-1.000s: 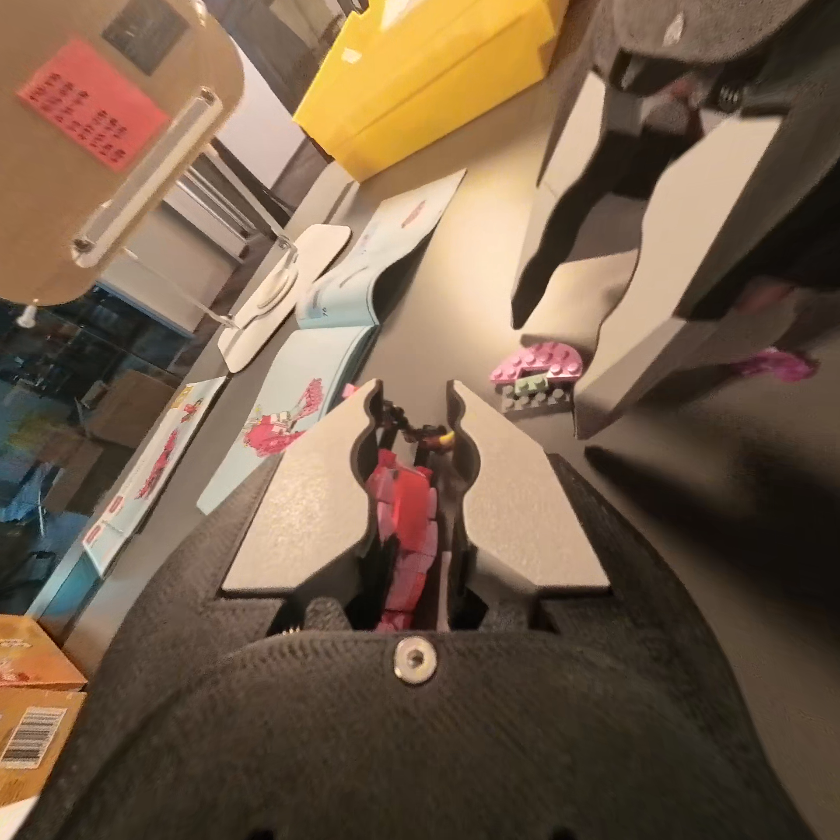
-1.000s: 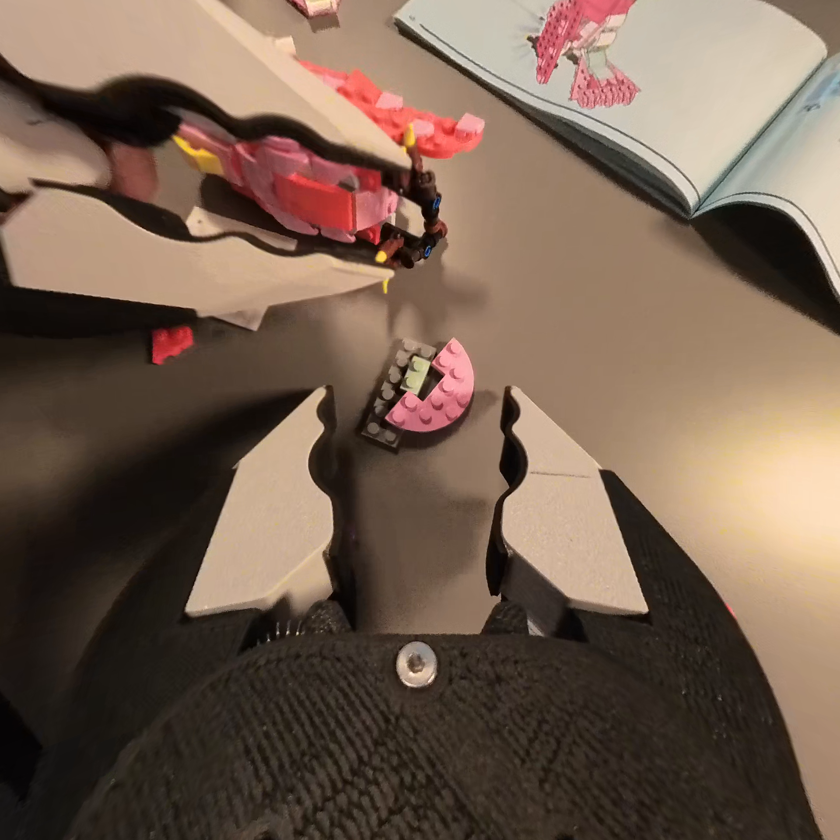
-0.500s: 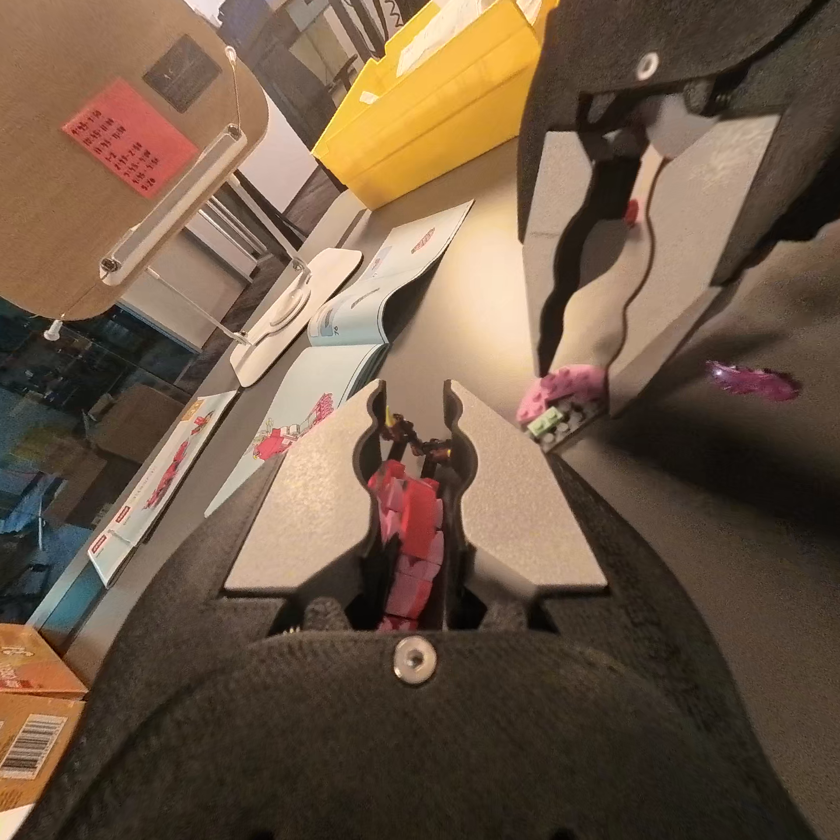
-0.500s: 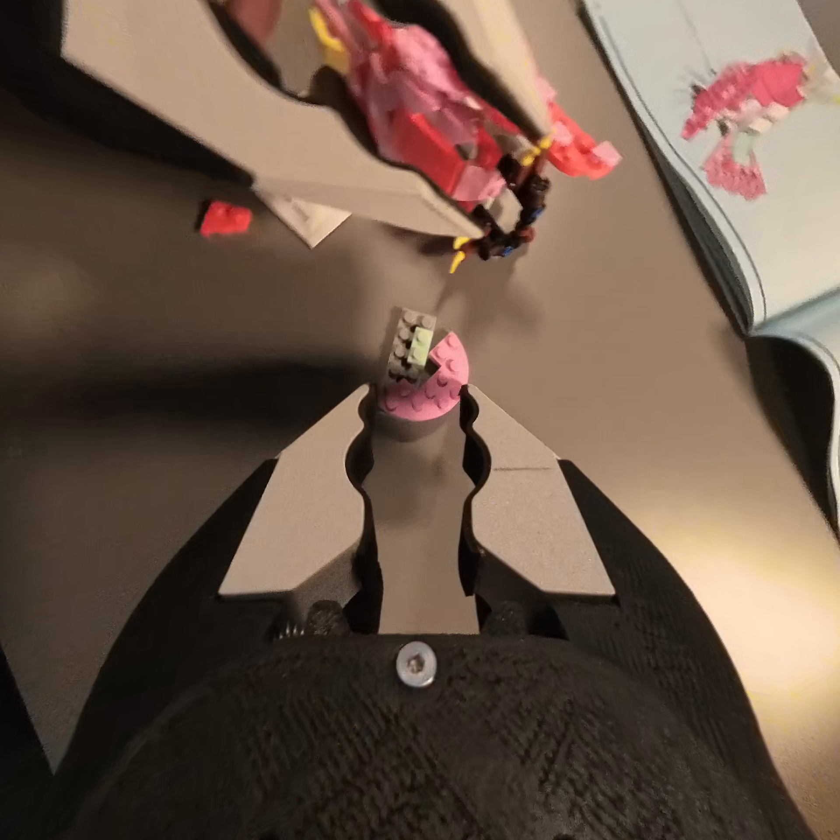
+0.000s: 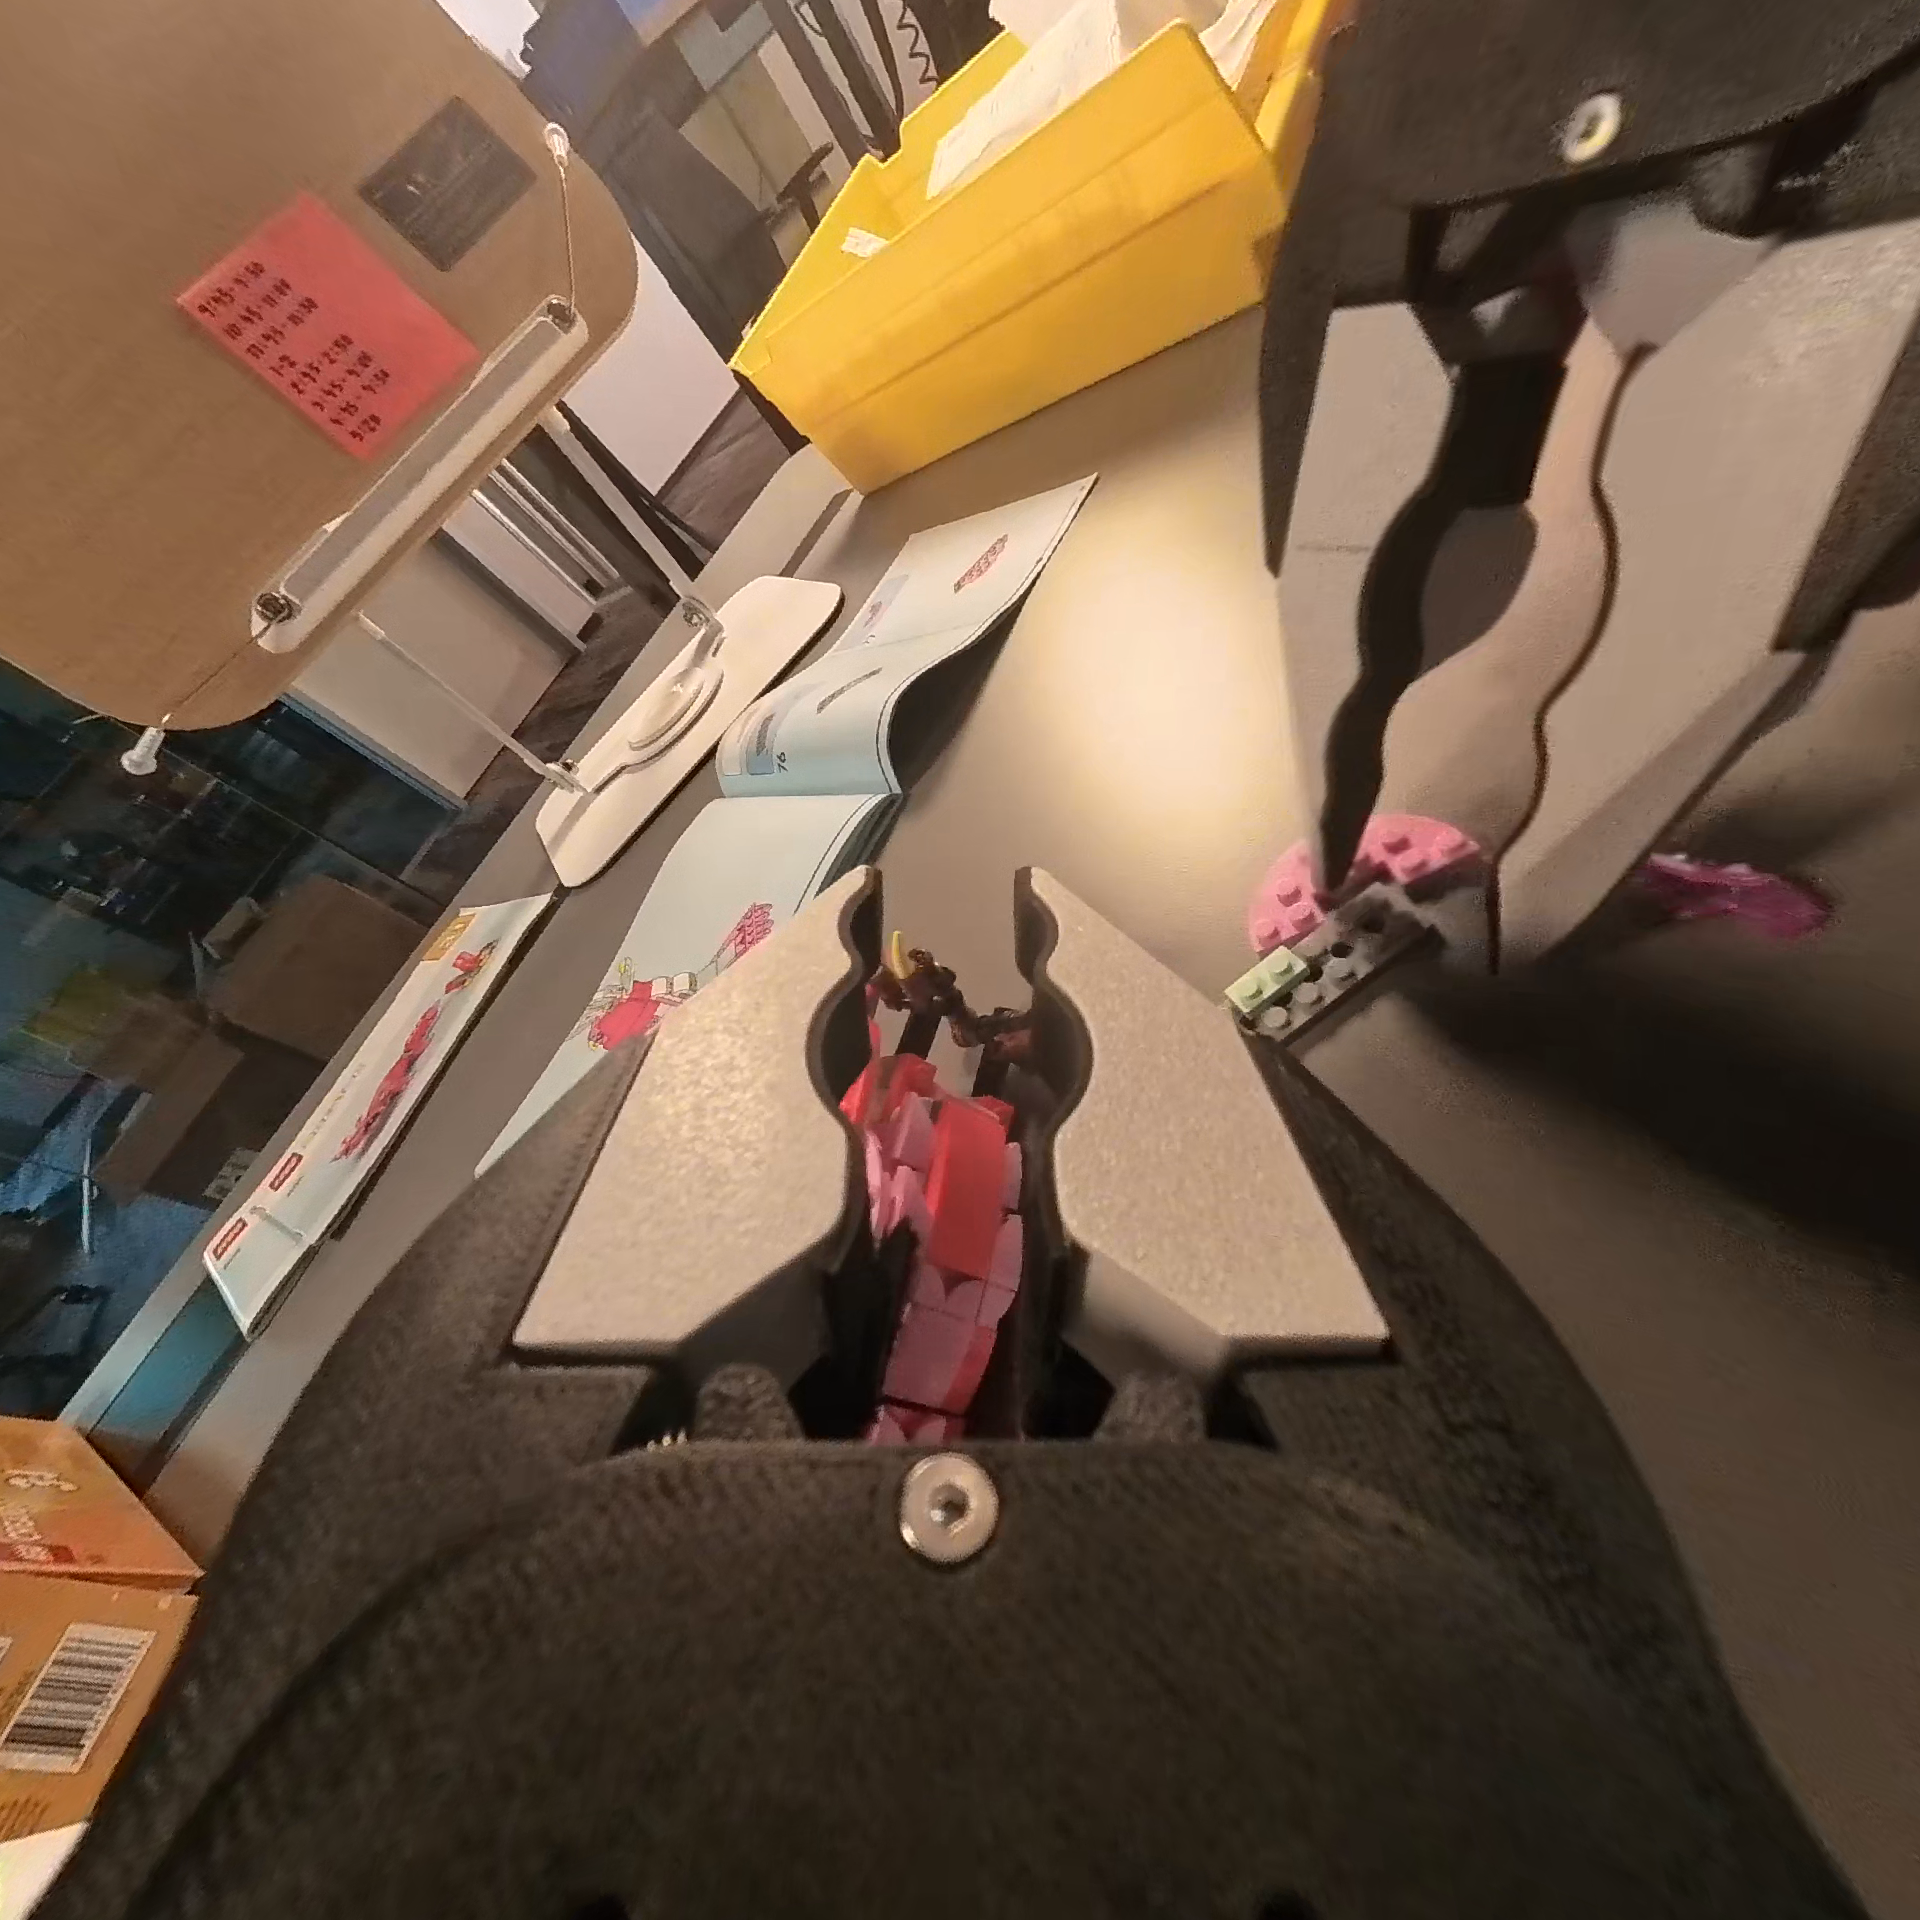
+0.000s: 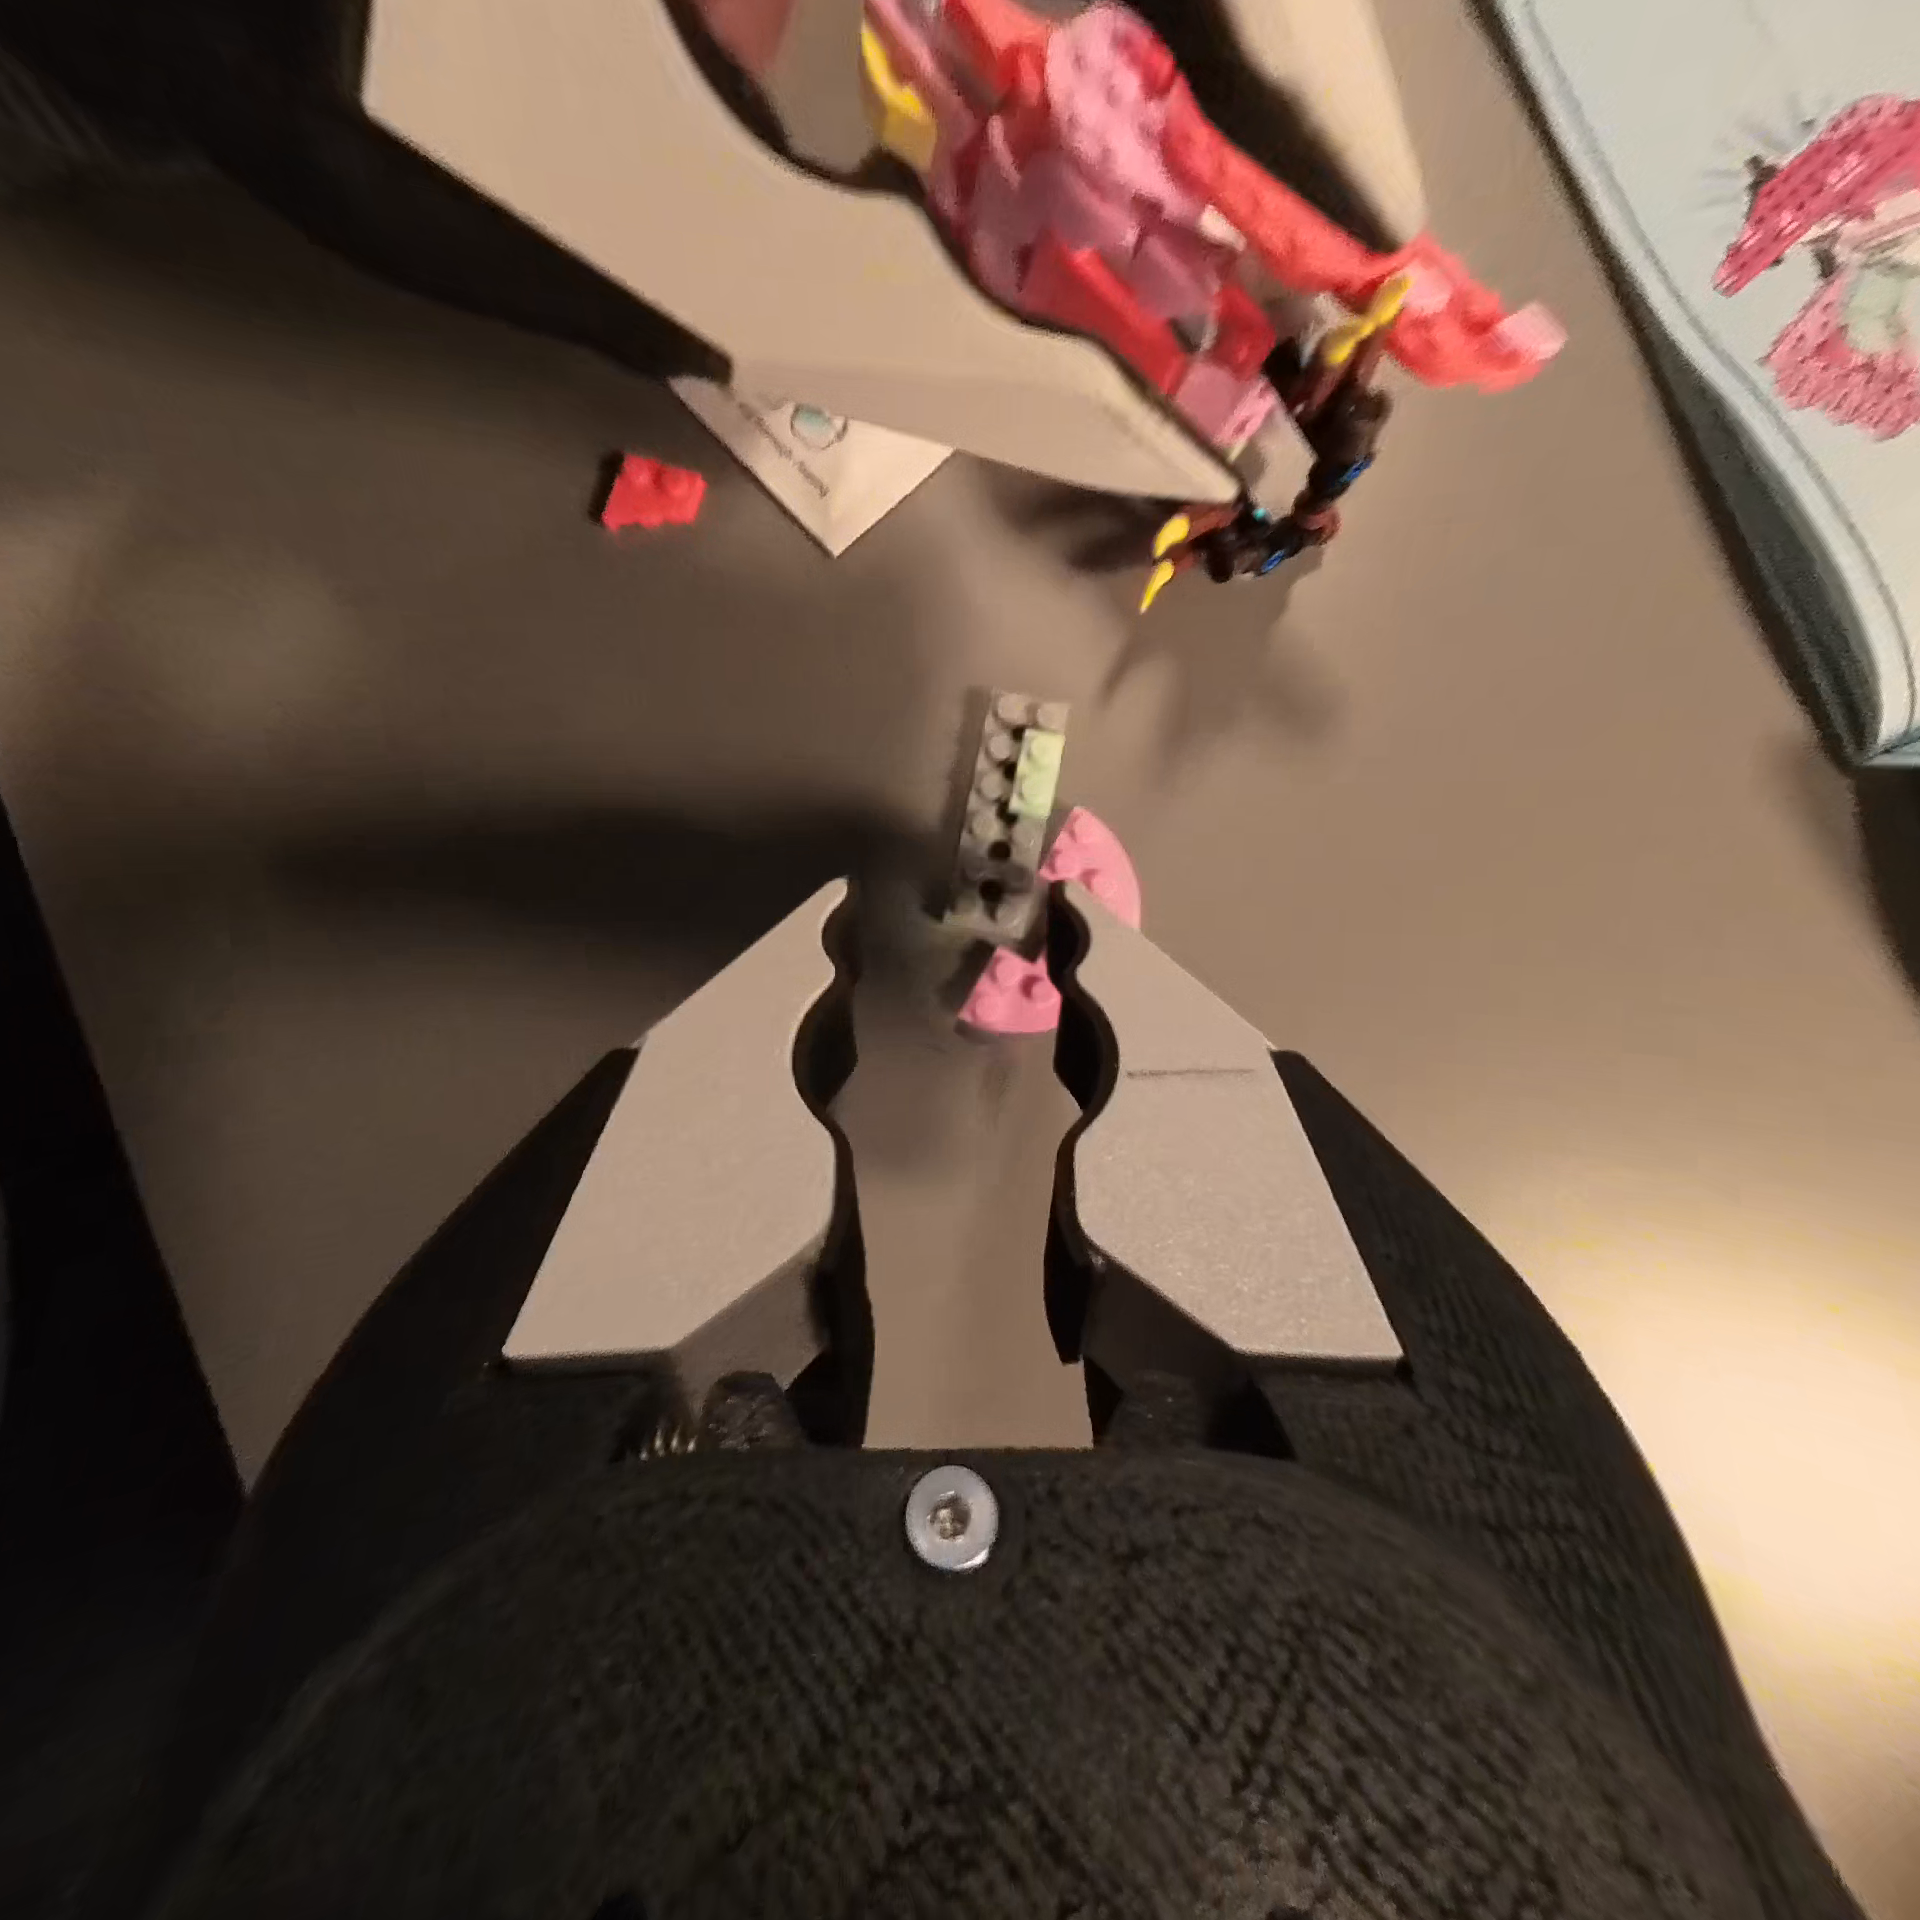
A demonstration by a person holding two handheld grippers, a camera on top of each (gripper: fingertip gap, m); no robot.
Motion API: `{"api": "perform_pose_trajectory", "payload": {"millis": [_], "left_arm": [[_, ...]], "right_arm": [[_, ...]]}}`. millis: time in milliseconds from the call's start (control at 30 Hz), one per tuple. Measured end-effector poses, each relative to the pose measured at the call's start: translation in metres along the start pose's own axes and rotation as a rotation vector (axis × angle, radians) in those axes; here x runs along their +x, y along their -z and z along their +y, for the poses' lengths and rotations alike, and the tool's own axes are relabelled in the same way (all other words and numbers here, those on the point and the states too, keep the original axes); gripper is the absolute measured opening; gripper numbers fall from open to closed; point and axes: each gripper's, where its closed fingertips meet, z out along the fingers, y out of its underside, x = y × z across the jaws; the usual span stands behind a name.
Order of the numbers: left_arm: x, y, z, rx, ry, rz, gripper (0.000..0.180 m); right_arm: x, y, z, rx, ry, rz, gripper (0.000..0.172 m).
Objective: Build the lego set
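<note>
Two grippers in play: the left gripper (image 5: 943,894) with one red-and-pink brick model (image 5: 940,1153) clamped between its fingers, and the right gripper (image 6: 951,909), closed on one small brick assembly (image 6: 1013,831), a grey plate carrying one pale green piece and one pink half-round plate. One loose red brick (image 6: 649,490) lies beyond the right gripper's tip, off to its left, with one white card (image 6: 831,473) beside it. One translucent magenta piece (image 5: 1725,902) sits behind the right gripper's fingers. Ahead of the left gripper: one open instruction booklet (image 5: 852,727), one more closed booklet (image 5: 343,1101) to its left, two yellow bins (image 5: 1039,260) far ahead. One lamp (image 5: 156,364) stands over at the left, two cardboard boxes (image 5: 62,1579) near the left edge.
</note>
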Motion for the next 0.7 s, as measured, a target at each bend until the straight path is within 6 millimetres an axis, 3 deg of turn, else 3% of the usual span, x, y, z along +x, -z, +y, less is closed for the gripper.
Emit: {"api": "perform_pose_trajectory", "payload": {"millis": [167, 333, 500, 600, 700], "left_arm": [[0.001, 0.000, 0.000, -0.003, -0.003, 0.005, 0.023], [0.002, -0.001, 0.001, -0.006, -0.009, 0.005, 0.024], [0.002, 0.000, 0.000, -0.002, -0.007, 0.009, 0.023], [0.002, 0.000, -0.001, 0.000, -0.010, 0.008, 0.023], [0.002, 0.001, -0.001, 0.002, -0.005, 0.008, 0.023]], "right_arm": [[0.005, -0.002, 0.002, -0.044, -0.019, 0.073, 0.030], [0.001, -0.003, 0.002, -0.057, -0.005, 0.011, 0.014], [-0.003, 0.014, 0.022, -0.150, 0.113, -0.083, 0.014], [0.009, 0.027, 0.011, -0.062, 0.040, -0.051, 0.016], [0.025, 0.026, 0.011, -0.026, -0.057, 0.001, 0.025]]}}
